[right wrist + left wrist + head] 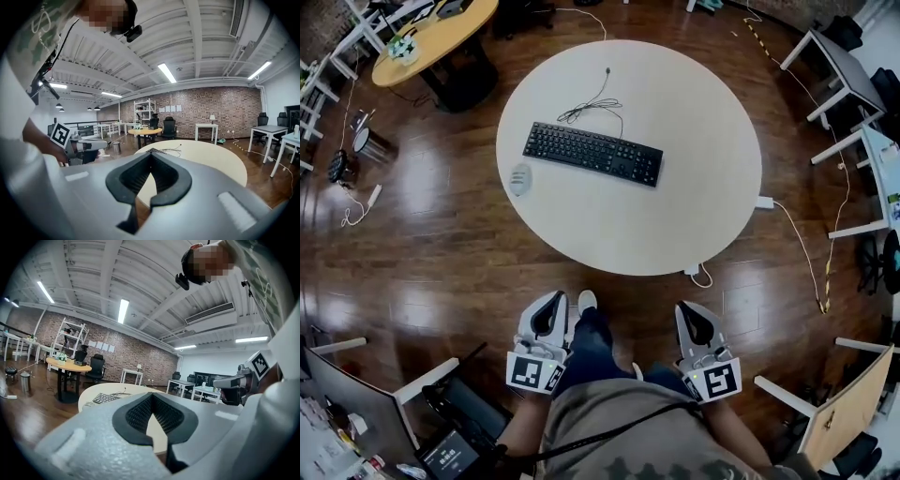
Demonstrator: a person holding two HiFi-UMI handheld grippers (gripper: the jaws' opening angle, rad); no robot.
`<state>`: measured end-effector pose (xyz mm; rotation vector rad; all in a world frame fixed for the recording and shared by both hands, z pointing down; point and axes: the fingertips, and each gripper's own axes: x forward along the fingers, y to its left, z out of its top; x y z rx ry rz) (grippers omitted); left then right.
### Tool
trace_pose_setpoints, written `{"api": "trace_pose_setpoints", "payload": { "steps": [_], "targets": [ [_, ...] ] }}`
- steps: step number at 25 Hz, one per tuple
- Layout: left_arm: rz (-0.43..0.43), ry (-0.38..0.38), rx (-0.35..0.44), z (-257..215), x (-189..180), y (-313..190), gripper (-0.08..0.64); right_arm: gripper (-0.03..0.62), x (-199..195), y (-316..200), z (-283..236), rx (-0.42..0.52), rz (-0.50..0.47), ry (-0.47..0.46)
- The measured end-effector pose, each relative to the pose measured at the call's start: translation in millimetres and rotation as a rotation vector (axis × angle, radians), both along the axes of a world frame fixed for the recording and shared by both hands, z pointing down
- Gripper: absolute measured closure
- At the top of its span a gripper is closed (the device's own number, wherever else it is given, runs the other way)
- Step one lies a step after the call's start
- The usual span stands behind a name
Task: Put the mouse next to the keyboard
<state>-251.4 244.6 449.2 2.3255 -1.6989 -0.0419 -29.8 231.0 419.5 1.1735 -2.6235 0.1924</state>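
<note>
A black keyboard (592,153) lies on the round pale table (675,216), its cable coiled behind it. The grey mouse (519,178) sits at the table's left edge, just left of the keyboard. Both grippers are held close to the person's body, well short of the table's near edge. My left gripper (552,298) is shut and holds nothing. My right gripper (690,308) looks shut and empty too. The left gripper view has the shut gripper (152,394) aimed at the table, with the keyboard (104,398) far ahead. Beyond the right gripper (151,153), the right gripper view shows the keyboard (154,151).
Dark wooden floor lies between the person and the table. A yellow round table (431,37) stands at the far left and white desks (844,66) at the right. A white cable and adapter (764,202) hang off the table's right edge. A monitor (337,394) is at bottom left.
</note>
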Motion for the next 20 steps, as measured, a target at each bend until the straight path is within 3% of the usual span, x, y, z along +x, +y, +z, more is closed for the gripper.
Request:
{"api": "trace_pose_setpoints", "payload": {
  "steps": [10,15,20],
  "targets": [
    [-0.040,0.028,0.008,-11.9,-77.2,-55.6,0.558,0.588,-68.2,-64.6,-11.7,-0.024,-0.034,-0.012],
    [-0.069,-0.002,-0.018,-12.9,-74.9,-81.5,0.558,0.588,-62.7,-103.1,-12.0,-0.021,-0.039,-0.047],
    [-0.128,-0.041,-0.021,-16.5,-62.0,-111.4,0.558,0.588,-58.6,-144.9,-4.9,-0.017,-0.112,-0.089]
  ]
}}
